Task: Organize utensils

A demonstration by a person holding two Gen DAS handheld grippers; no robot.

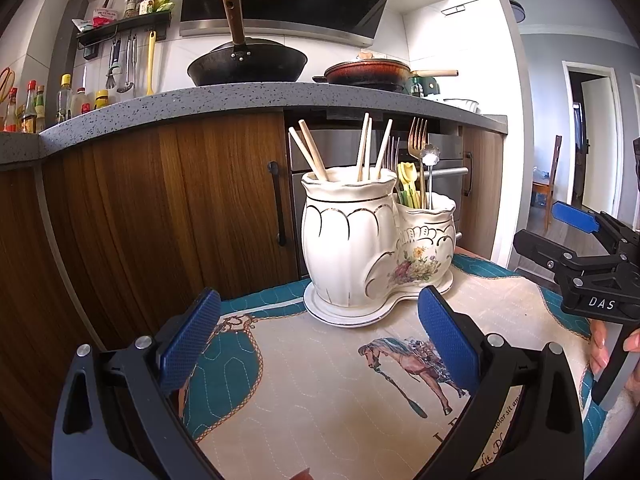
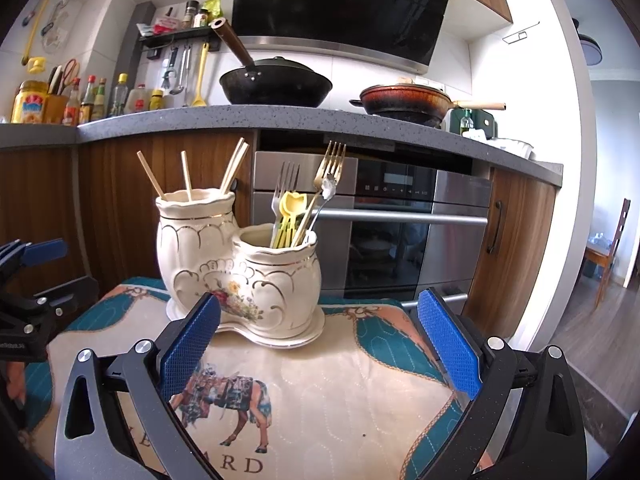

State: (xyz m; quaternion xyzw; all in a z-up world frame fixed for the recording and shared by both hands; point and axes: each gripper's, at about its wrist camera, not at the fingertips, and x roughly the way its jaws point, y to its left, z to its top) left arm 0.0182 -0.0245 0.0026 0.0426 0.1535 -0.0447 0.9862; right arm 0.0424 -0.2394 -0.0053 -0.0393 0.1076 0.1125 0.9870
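Note:
A white ceramic double utensil holder (image 1: pixel 360 248) (image 2: pixel 240 268) stands on a quilted horse-print mat (image 1: pixel 320 380) (image 2: pixel 340 392). Its taller pot holds several wooden chopsticks (image 1: pixel 316 156) (image 2: pixel 188 176). Its shorter pot holds forks (image 1: pixel 416 136) (image 2: pixel 332 160), yellow plastic utensils (image 1: pixel 408 176) (image 2: pixel 292 204) and a silver spoon (image 1: pixel 430 156) (image 2: pixel 326 190). My left gripper (image 1: pixel 320 344) is open and empty, just in front of the holder. My right gripper (image 2: pixel 320 344) is open and empty, also in front of it; it shows at the right edge of the left wrist view (image 1: pixel 576 240).
Behind the mat are wooden cabinet doors (image 1: pixel 160 208) and a steel oven (image 2: pixel 400 232). The grey counter (image 1: pixel 240 100) above carries a black wok (image 1: pixel 248 64), a brown pan (image 1: pixel 368 72) and sauce bottles (image 1: pixel 32 108). A doorway with a chair (image 2: pixel 612 248) lies right.

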